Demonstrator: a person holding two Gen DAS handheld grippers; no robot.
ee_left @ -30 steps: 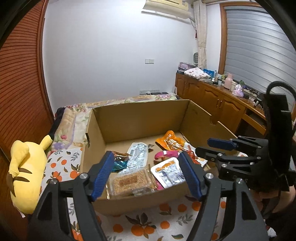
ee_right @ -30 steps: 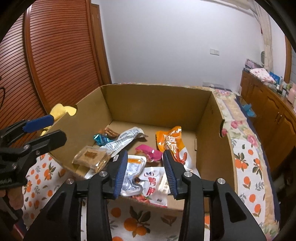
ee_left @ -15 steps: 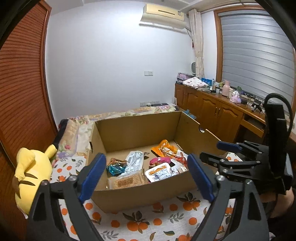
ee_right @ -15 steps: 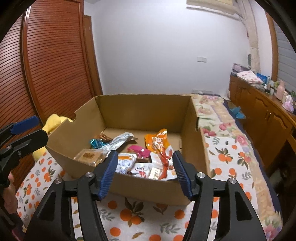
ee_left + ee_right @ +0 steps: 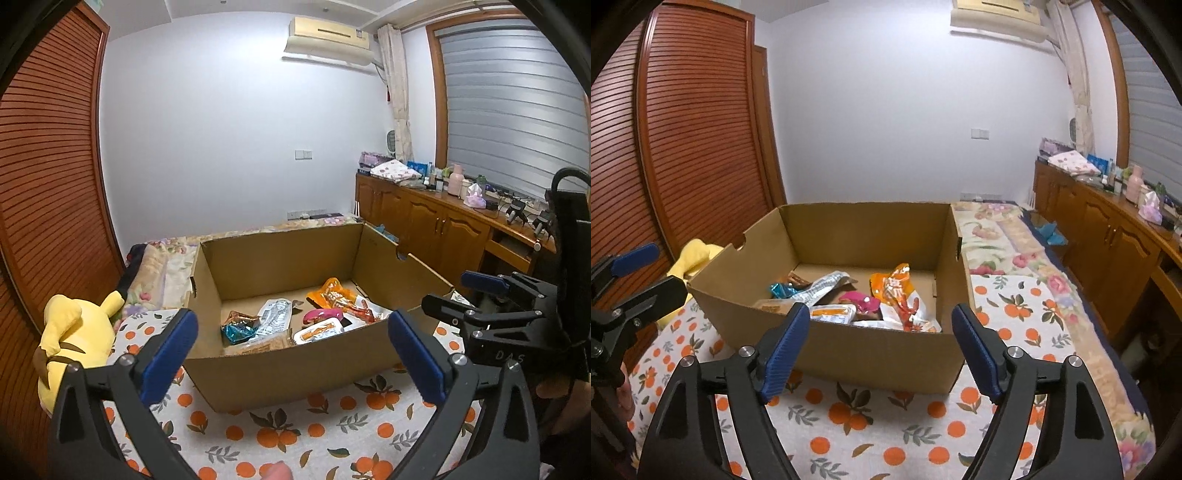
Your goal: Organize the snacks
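Snacks (image 5: 882,299) lie in the box (image 5: 871,354) at 12 o'clock; both tongs (image 5: 291,350) (image 5: 879,347) spread, empty; task seems finished.

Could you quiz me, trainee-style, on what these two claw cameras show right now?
1. True or false: the left claw is holding a snack.
2. Where do the snacks lie? A) on the bedspread B) in the cardboard box C) on the cabinet
3. What colour is the plush toy beside the box?

Key: 1. False; both it and the right claw are open and empty. 2. B. 3. Yellow.
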